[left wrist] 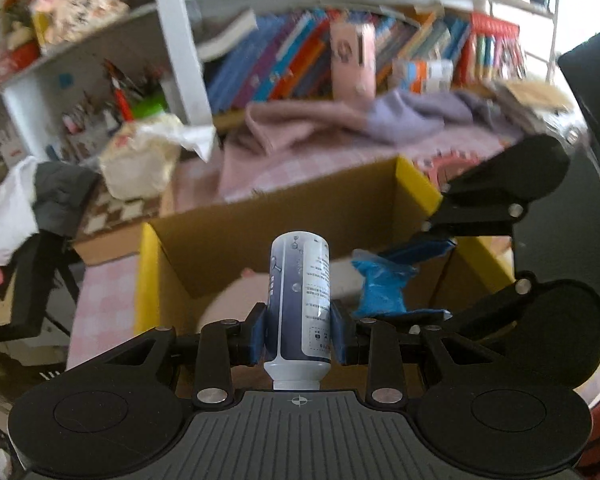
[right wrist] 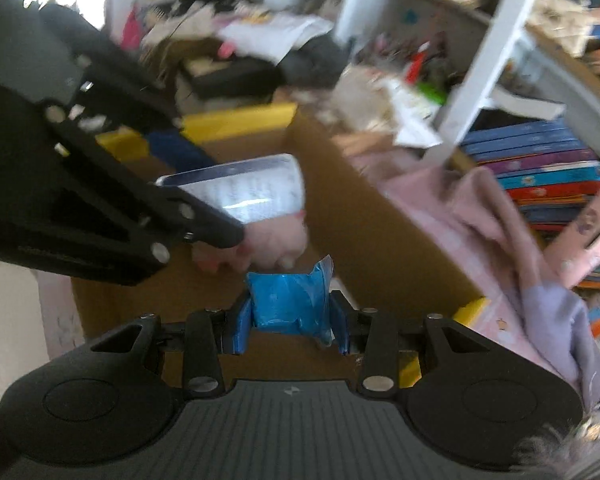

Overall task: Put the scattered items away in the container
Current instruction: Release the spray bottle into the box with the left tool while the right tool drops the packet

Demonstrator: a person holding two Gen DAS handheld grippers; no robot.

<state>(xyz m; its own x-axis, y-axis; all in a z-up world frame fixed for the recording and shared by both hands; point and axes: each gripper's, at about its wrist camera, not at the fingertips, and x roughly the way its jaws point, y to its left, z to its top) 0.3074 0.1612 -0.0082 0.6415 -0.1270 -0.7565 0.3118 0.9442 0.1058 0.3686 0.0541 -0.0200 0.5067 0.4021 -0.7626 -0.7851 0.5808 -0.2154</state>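
Observation:
My left gripper is shut on a white and dark blue bottle, held bottom end forward over an open cardboard box with yellow flap edges. The right gripper is shut on a crumpled blue plastic packet, also above the cardboard box. In the left wrist view the right gripper reaches in from the right with the blue packet. The right wrist view shows the left gripper's black linkage at left carrying the bottle. A pink soft item lies inside the box.
The box sits on a pink checked cloth. Pink and lilac fabric is heaped behind it. A white shelf unit with books, pens and clutter stands beyond. A white bag and dark cloth lie left of the box.

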